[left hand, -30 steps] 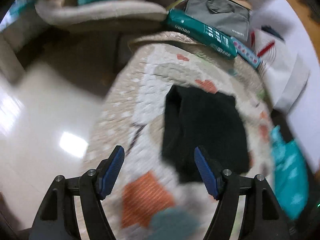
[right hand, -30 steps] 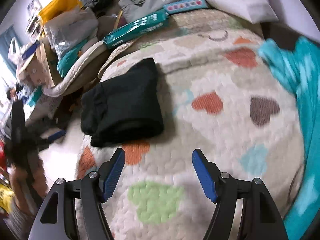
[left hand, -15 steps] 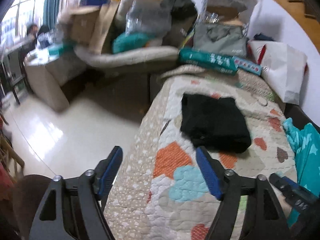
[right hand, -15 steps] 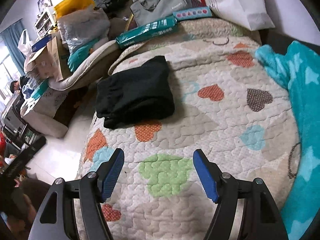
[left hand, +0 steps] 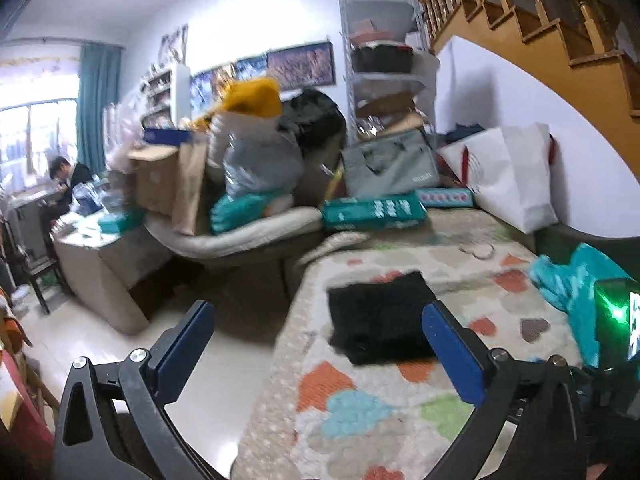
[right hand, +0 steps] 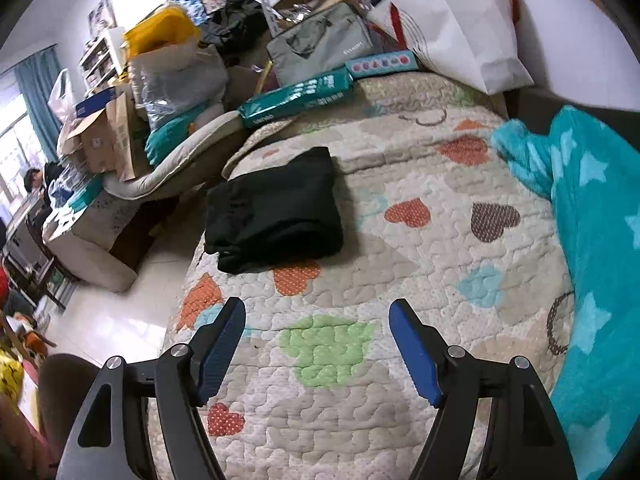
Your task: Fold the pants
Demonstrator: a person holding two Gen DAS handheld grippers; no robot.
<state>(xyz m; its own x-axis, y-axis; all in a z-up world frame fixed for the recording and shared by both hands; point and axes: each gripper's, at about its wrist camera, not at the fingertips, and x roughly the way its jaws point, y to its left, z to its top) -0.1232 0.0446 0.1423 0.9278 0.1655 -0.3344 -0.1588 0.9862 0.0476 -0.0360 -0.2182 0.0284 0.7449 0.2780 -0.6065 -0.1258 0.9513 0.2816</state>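
Pulled back and raised since the earlier left-wrist frame: then close over the black cloth, now well behind it with the room and staircase in view. Left gripper [left hand: 320, 348] jaws have just been opening and stand spread wide, nothing between the pads; black folded pants [left hand: 380, 320] seen past the tips, nearer the right-hand jaw, not touched. Right gripper [right hand: 318, 350] also backed off somewhat, jaws have just been opening a little, spread, empty, hovering over the green patch of the heart-print quilt [right hand: 420, 264]. Pants [right hand: 276, 210] lying ahead of and to the left of the right gripper's left-hand jaw, well apart from both pads, close to the quilt's left edge. Progress, judged: fold looks complete. Garment sits as a compact stacked rectangle, several layers visible at the near edge, no leg or waistband trailing loose; both tools released and clear. Nothing obvious left beyond perhaps squaring the slightly uneven near-left corner. Orientation: long axis appears to run away from the jaws toward the green flat box [right hand: 296, 98] at the far end of the quilt, tilted slightly right in the right-wrist view; thick folded edge faces the grippers. Which end holds the waistband cannot be told for certain. Teal star blanket [right hand: 592, 248] lies well right of the right-hand jaw, clear of the pants.
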